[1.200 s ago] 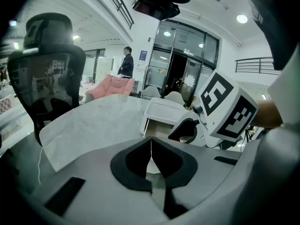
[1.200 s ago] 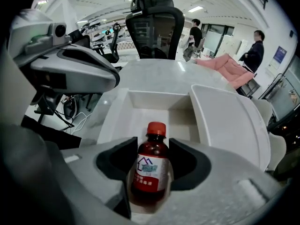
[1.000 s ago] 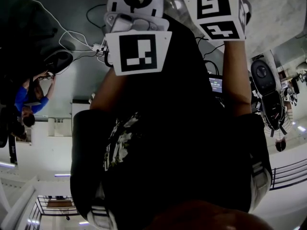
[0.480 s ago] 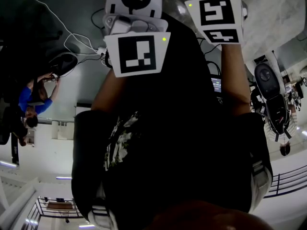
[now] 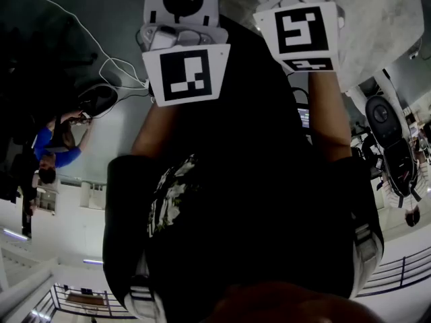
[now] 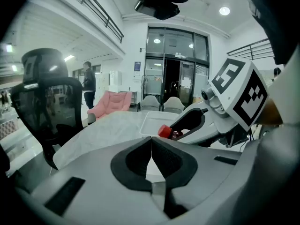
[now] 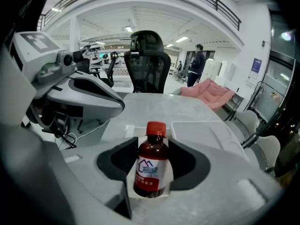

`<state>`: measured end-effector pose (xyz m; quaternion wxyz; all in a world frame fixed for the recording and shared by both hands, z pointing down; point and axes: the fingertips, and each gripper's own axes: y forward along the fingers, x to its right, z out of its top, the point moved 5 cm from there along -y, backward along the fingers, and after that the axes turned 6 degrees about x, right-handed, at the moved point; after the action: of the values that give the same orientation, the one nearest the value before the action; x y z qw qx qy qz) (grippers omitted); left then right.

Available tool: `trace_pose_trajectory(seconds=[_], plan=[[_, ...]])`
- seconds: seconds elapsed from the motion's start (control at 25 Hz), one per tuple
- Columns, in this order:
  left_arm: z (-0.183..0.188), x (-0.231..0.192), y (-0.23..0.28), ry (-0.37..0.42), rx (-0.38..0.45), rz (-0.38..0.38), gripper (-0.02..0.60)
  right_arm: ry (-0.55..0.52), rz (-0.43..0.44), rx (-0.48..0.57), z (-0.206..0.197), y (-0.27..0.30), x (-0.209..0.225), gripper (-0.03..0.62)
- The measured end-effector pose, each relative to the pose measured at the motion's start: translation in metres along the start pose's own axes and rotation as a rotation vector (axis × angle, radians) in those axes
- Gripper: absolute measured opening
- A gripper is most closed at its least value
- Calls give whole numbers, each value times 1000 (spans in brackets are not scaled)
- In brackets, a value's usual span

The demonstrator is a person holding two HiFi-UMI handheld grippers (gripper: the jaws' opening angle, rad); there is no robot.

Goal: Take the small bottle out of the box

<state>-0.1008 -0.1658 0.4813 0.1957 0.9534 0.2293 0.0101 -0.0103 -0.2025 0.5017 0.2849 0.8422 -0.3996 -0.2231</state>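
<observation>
Right tongs (image 7: 150, 146) squeeze the small bottle (image 7: 151, 170) from both sides. The bottle stands up straight between them. It is brown with a red cap and a white label. The pale worktop (image 7: 159, 108) shows behind it, and a white tray (image 7: 206, 131) lies there. Left tongs (image 6: 151, 146) are pressed together with nothing in them. A black chair (image 7: 147, 60) stands at the far end of the worktop.

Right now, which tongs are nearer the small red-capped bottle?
Right. The right tongs grip the small bottle between their pads. The left tongs, shut and empty, are off to its side, apart from it.
</observation>
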Motion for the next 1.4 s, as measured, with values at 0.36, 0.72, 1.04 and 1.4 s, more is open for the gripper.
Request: trace_pose_trajectory(seconds=[0.36,0.72,1.04,1.4], plan=[[51,23,-24,59,84,-7,14,0,-110,133,48,-73,7,198],[111,53,-30,127,197,-33,14,-32,-208,236,84,-144,24,198],[166,68,-58,147,295,-48,14,-37,-321,404,130,-217,38,198],[212,76,-77,167,383,-43,14,113,-349,623,148,-270,53,198]])
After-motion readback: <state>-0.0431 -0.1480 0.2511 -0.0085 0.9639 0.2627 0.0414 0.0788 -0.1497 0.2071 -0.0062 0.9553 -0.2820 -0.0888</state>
